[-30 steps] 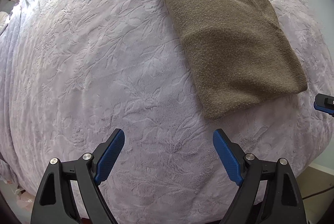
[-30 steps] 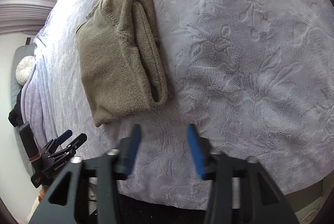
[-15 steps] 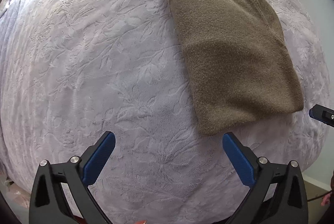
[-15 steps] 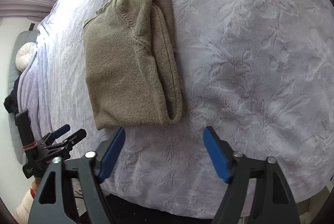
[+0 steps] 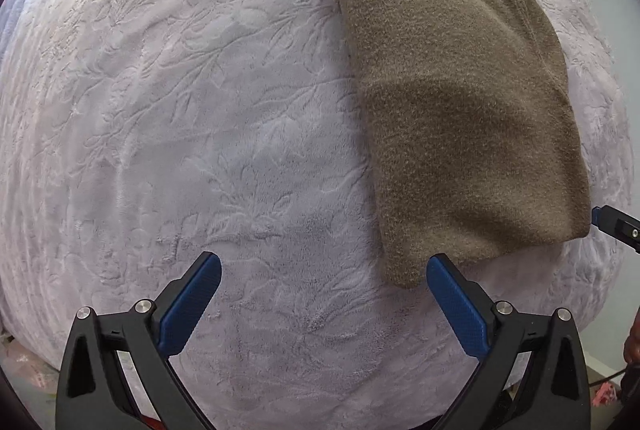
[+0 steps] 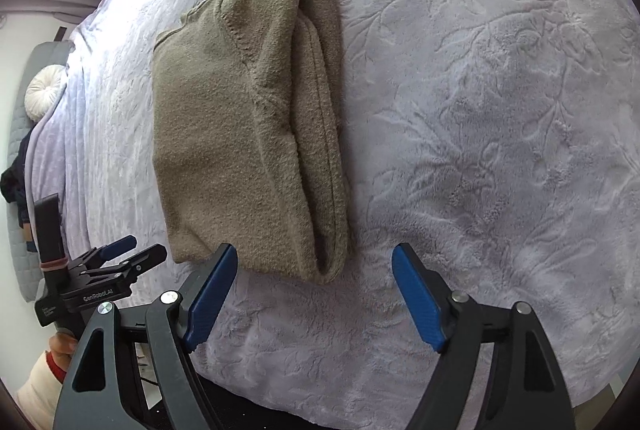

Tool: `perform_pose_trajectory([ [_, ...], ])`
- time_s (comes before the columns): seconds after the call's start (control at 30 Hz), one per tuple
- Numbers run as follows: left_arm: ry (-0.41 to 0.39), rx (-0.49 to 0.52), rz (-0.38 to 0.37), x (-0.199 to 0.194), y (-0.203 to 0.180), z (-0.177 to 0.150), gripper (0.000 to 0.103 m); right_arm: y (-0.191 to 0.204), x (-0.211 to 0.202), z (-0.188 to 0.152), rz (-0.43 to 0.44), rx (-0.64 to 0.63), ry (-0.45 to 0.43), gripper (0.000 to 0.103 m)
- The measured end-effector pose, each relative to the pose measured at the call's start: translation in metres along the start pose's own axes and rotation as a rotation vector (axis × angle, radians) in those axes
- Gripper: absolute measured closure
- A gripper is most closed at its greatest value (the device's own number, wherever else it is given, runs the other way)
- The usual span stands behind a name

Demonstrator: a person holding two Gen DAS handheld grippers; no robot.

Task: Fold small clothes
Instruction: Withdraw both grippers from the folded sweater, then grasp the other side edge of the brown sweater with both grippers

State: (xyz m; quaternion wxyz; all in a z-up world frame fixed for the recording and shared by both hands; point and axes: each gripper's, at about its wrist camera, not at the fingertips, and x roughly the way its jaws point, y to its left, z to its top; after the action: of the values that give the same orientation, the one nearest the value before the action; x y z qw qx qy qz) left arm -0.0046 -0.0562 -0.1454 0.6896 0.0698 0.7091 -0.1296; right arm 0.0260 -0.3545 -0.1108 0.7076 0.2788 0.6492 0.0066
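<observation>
A folded olive-brown knit garment [image 5: 460, 109] lies flat on the lilac embossed bedspread [image 5: 180, 129]. In the right wrist view the garment [image 6: 248, 133] shows its stacked folded edges on its right side. My left gripper [image 5: 323, 264] is open and empty, just in front of the garment's near left corner. My right gripper [image 6: 314, 254] is open and empty, its jaws straddling the garment's near right corner without closing on it. The left gripper also shows in the right wrist view [image 6: 120, 254], and a tip of the right gripper at the left wrist view's right edge [image 5: 616, 226].
The bedspread [image 6: 500, 109] spreads wide to the right of the garment. A round white cushion [image 6: 44, 91] and dark items lie at the far left by the headboard. The bed's near edge runs just under both grippers.
Both grippers have moved closer to the garment's near edge. The right gripper's jaws have opened from narrow to wide. The garment has not moved.
</observation>
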Motion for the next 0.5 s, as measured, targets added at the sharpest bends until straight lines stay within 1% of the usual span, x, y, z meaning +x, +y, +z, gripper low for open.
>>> perform_pose_trajectory([
  [0.17,-0.025,0.009,-0.021,-0.001,0.0,0.015,0.0,-0.004,0.004,0.011,-0.008,-0.011,0.015,0.021],
  [0.3,-0.047,0.019,-0.085,-0.004,-0.001,0.039,0.0,-0.003,0.005,0.026,-0.003,-0.042,0.021,0.021],
  [0.33,-0.051,0.021,-0.11,-0.003,-0.001,0.045,0.0,-0.003,0.005,0.031,0.008,-0.05,0.019,0.021],
  [0.37,-0.058,0.025,-0.147,-0.003,-0.002,0.052,0.0,-0.002,0.004,0.037,0.035,-0.058,0.014,0.021],
  [0.5,-0.07,0.057,-0.246,0.003,-0.009,0.076,0.0,-0.001,0.005,0.066,0.127,-0.078,-0.018,0.021],
])
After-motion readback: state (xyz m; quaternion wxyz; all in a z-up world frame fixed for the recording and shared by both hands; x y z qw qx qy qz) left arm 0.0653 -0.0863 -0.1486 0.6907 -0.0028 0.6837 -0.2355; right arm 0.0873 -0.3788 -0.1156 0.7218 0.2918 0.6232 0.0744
